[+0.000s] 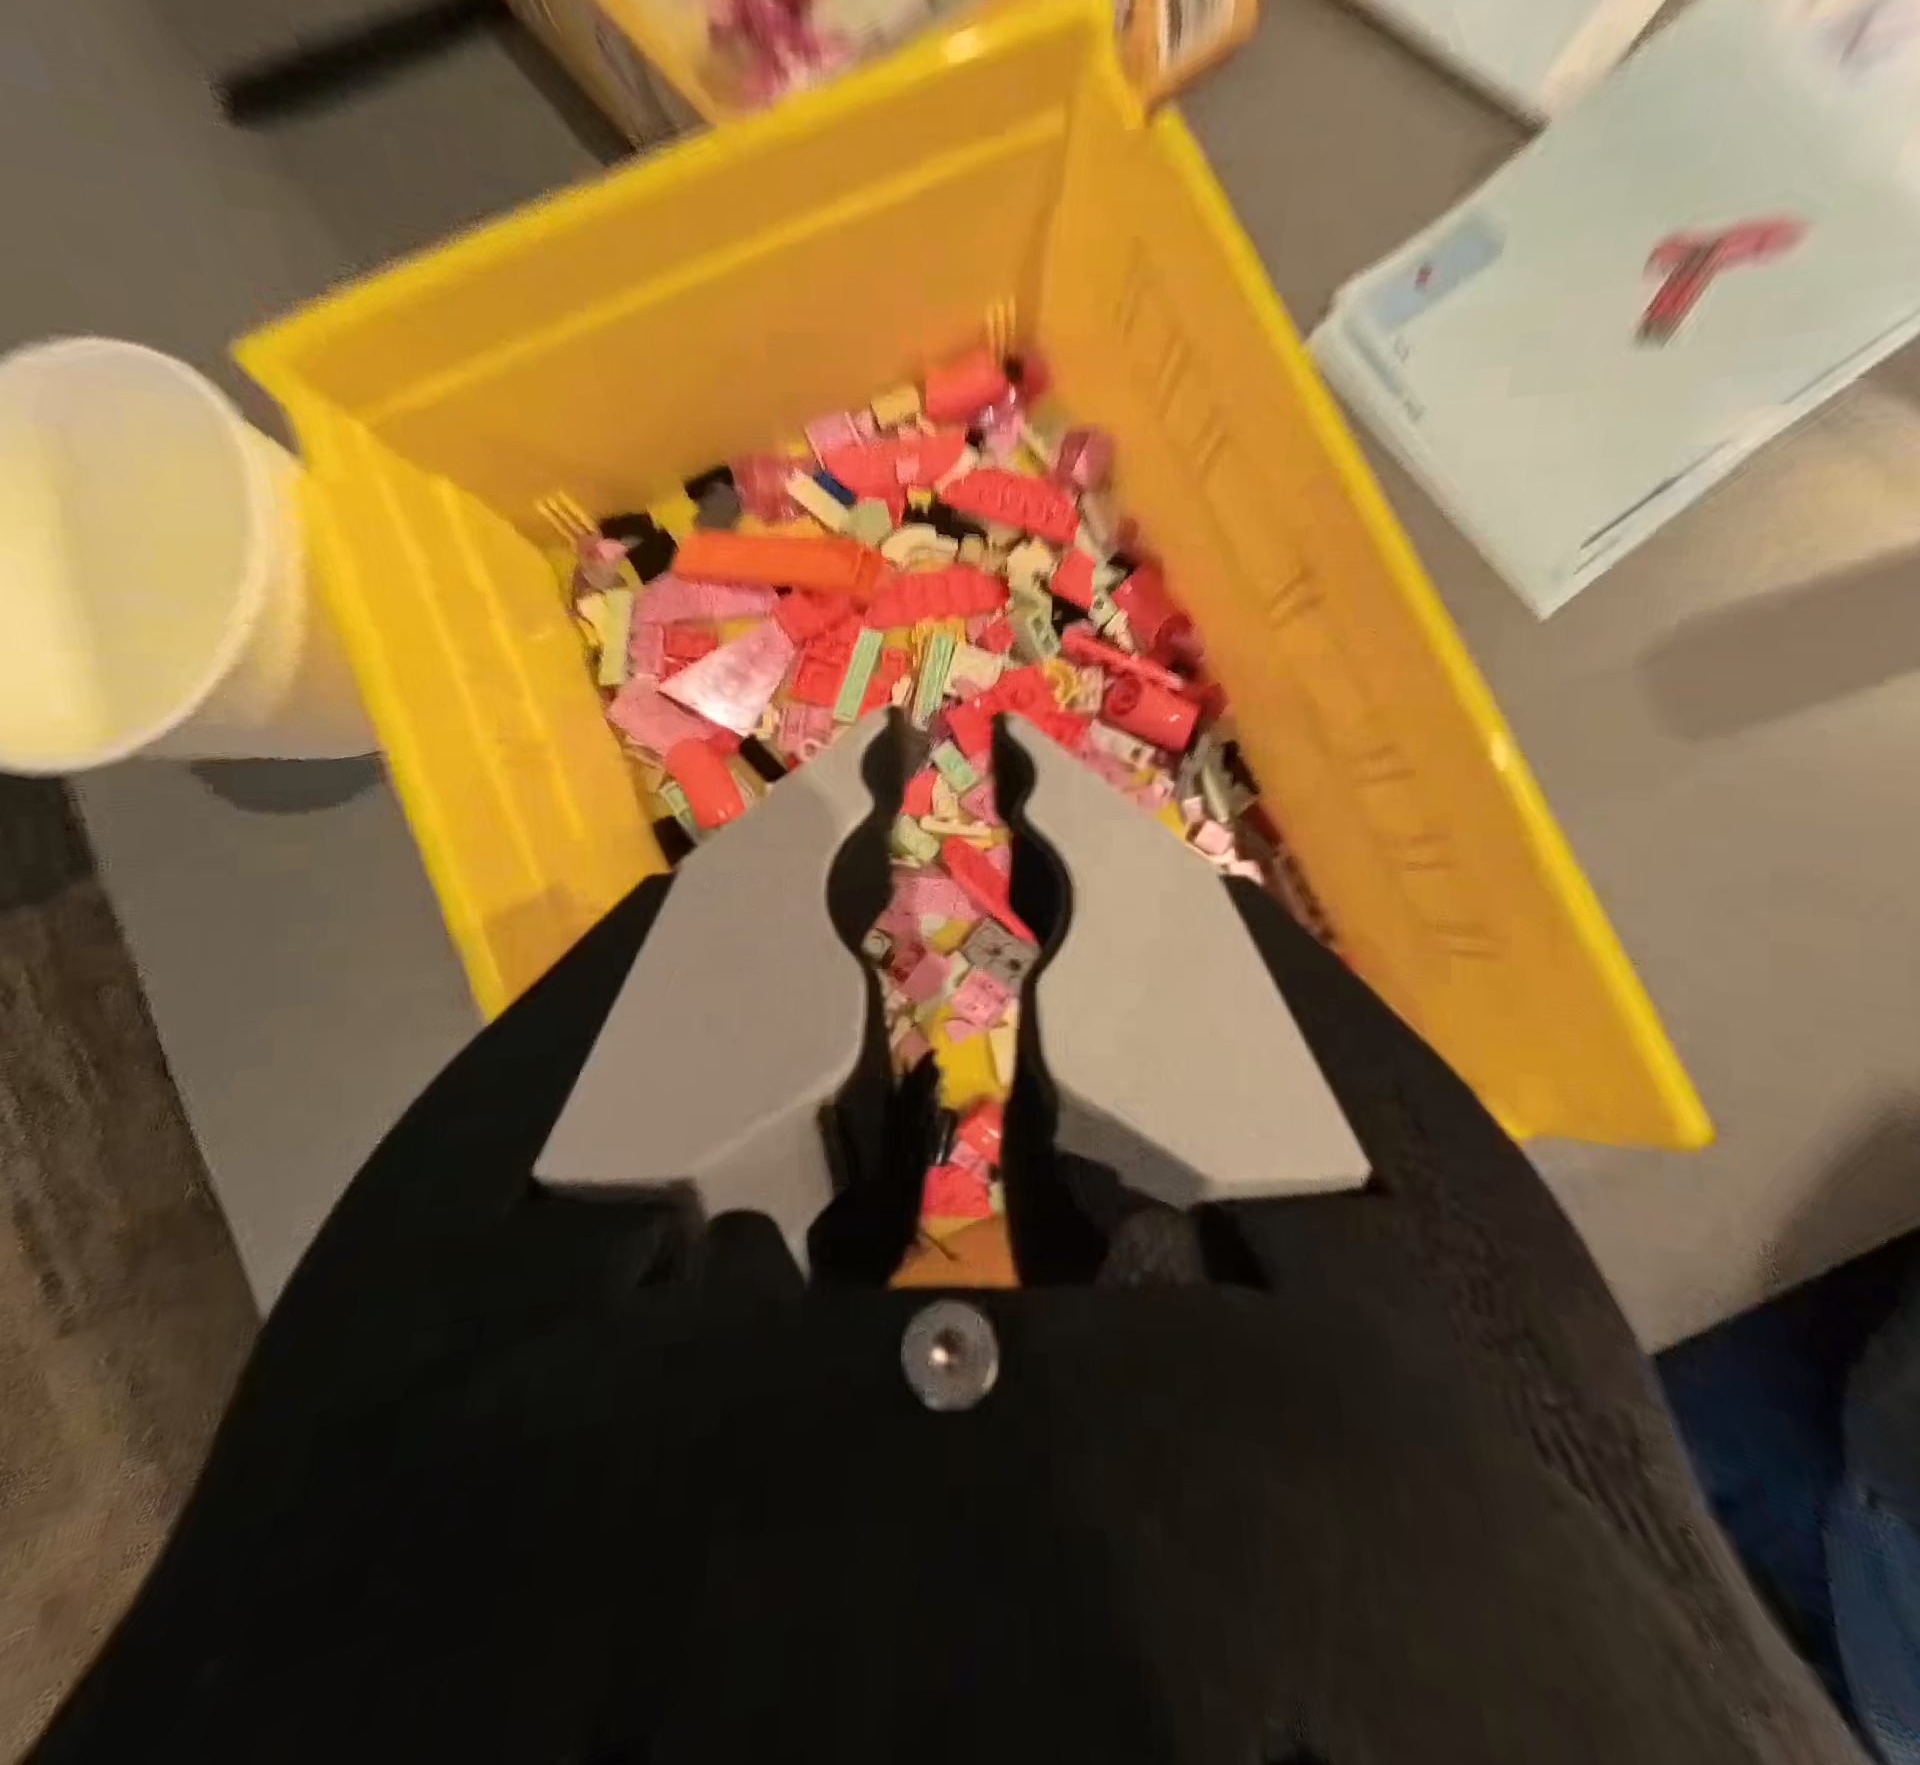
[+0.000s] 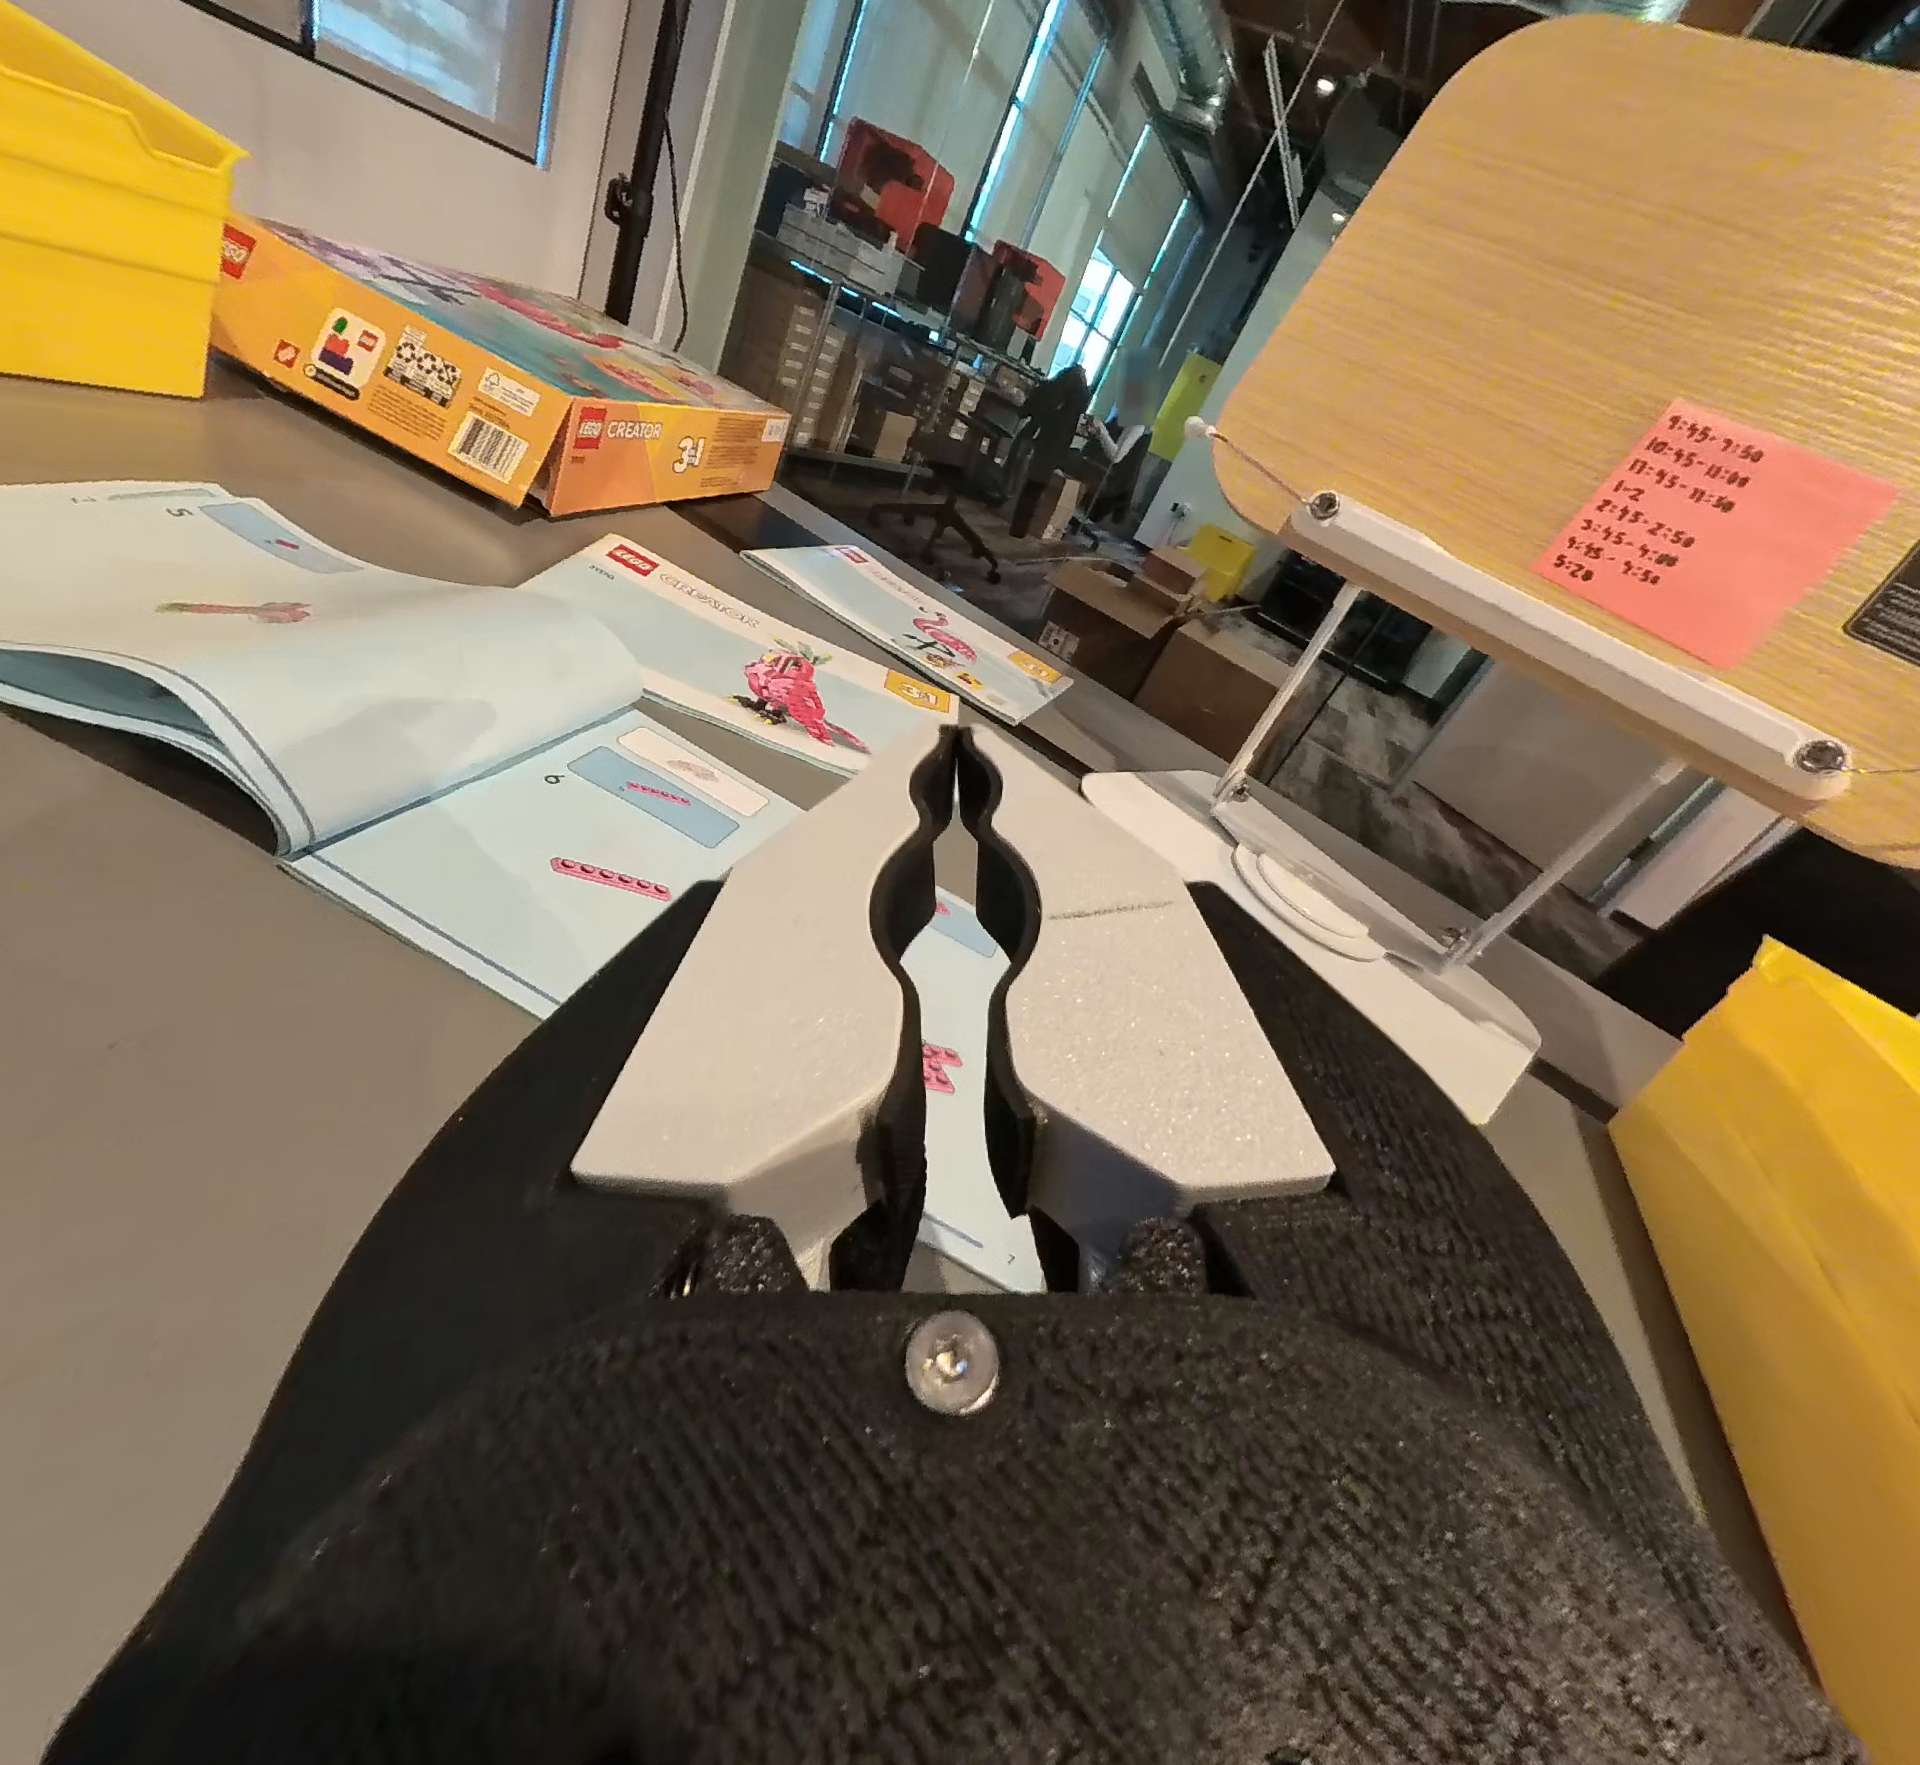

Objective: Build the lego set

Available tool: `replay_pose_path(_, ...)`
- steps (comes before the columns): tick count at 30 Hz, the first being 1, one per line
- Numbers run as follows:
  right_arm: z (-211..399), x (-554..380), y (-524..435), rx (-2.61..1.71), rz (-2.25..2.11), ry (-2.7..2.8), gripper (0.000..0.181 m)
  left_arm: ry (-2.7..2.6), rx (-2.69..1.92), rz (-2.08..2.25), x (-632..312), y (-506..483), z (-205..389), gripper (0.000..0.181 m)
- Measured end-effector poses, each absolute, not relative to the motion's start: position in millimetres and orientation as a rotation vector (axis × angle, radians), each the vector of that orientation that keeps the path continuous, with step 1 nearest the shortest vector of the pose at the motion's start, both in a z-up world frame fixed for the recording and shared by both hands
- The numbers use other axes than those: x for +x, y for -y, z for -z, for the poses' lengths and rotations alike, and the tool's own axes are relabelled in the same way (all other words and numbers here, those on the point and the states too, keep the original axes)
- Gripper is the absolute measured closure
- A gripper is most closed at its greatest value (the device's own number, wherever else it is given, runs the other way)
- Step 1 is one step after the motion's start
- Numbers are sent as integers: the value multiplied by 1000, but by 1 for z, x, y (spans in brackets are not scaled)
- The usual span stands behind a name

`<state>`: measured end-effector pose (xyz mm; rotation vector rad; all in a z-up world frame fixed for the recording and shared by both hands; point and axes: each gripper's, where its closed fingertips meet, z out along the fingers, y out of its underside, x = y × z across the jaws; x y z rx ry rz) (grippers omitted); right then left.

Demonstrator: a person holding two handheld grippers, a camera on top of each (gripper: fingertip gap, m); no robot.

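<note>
Loose lego pieces [image 1: 914,666]: heaped in yellow bin [image 1: 727,313] on grey table [image 1: 1662,832]; mostly red, pink and pale green, with one long orange piece [image 1: 774,562] on top toward far side. No assembled part visible in either view.

Left gripper [image 1: 943,728]: poised over heap, tips slightly apart, nothing held. Whether tips touch the pieces: cannot tell, view blurred.

Right gripper [image 2: 954,747]: low over open instruction booklet [image 2: 436,739], tips closed together, empty.

Surroundings: paper cup [image 1: 114,552] just beside bin; lego box [image 2: 499,385] lying flat beyond bin; two closed booklets [image 2: 904,635] past open one; wooden stand [image 2: 1558,344] with pink sticky note [image 2: 1714,531] at right; second yellow bin [image 2: 1787,1248] near right edge.

Step in hand, judged: picking a part from bin for the booklet's open page.

Next move, judged: select one piece clear of neighbours, lower tips astride it, close. Risk: tangled heap, several pieces lifted together.
</note>
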<state>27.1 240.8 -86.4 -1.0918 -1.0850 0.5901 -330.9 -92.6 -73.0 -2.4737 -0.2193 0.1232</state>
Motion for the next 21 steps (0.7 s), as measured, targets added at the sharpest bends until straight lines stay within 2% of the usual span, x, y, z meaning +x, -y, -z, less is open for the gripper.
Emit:
replay_pose_path(1, 87, 27, -241, -1097, -593, 1084, 181, 212, -2544, -85, -334, 88, 88, 175)
replay_pose_path(3, 87, 28, -242, -1107, -602, 1082, 181, 263, -2663, 11, -338, 81, 116, 180)
replay_pose_path(9, 89, 26, -243, -1117, -615, 1088, 181, 365, -2868, -11, -368, 71, 168, 181)
replay_pose_path(21, 91, 22, -243, -1128, -633, 1104, 181, 383, -2947, 45, -363, 71, 183, 168)
